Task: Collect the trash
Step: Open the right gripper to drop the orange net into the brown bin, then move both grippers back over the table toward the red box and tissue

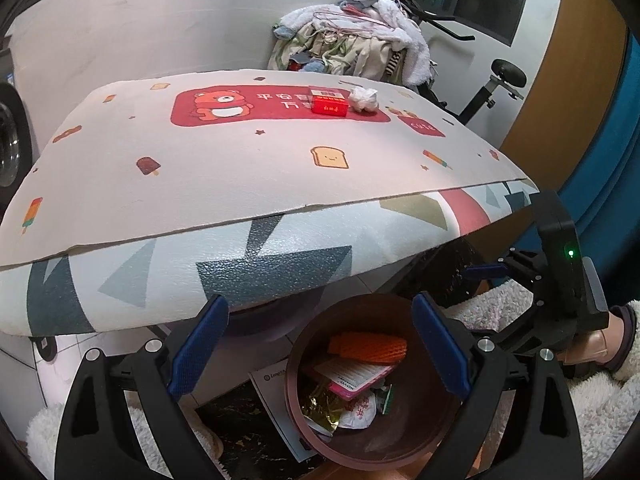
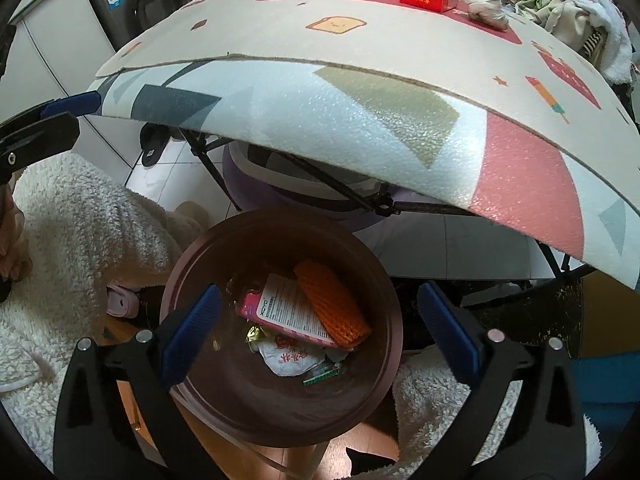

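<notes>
Hovering over a brown bin (image 2: 224, 404) under the table edge, both grippers gape with nothing between their jaws.
Inside lie one orange foam net (image 2: 332, 304), one pink card (image 2: 288, 308), one white wrapper (image 2: 288, 360) and some foil scraps (count unclear); on the table mat (image 1: 200, 168) remain one red box (image 1: 329, 105) and one crumpled tissue (image 1: 363, 99), touching; the right gripper (image 2: 320, 336) and left gripper (image 1: 320, 344) hold nothing.

Black gripper (image 2: 316, 332), blue pads (image 2: 192, 334), fluffy white sleeves (image 2: 80, 216)
</notes>
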{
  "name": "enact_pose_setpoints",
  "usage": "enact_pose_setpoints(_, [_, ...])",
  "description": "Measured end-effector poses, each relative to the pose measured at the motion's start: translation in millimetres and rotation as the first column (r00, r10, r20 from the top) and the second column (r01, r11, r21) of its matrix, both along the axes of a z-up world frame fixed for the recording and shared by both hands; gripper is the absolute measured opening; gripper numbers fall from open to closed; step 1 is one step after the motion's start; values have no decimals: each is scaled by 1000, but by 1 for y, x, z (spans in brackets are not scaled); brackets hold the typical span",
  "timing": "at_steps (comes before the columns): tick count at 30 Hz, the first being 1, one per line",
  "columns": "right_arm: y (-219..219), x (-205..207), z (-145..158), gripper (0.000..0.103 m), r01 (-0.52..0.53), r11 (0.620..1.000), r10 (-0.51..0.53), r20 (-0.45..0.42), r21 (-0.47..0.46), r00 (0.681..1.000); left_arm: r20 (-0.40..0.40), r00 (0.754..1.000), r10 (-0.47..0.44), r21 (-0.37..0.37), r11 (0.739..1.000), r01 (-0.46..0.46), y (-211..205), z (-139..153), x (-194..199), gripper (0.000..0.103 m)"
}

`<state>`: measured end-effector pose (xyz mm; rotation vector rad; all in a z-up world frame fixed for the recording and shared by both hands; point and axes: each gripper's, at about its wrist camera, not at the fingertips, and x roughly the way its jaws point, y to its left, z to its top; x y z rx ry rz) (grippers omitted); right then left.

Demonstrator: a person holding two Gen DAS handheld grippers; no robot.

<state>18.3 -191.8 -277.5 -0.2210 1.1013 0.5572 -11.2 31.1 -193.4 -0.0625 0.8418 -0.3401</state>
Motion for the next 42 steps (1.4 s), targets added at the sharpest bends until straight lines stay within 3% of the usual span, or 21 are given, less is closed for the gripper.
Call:
enact_pose_setpoints(9, [-8,2,26,97,36,999,-38,68,31,997,52,998,33,-29,999,-31,6,17,3,91])
enact_pose_setpoints(25, [-53,57,92,97,156,983,-171,182,98,968,133,990,38,25,999,-42,15,62,43,91])
enact_pose_setpoints(42, [-89,123,100,97,243,964,-260,202,107,944,164,986,22,61,998,-32,12,71,102,91])
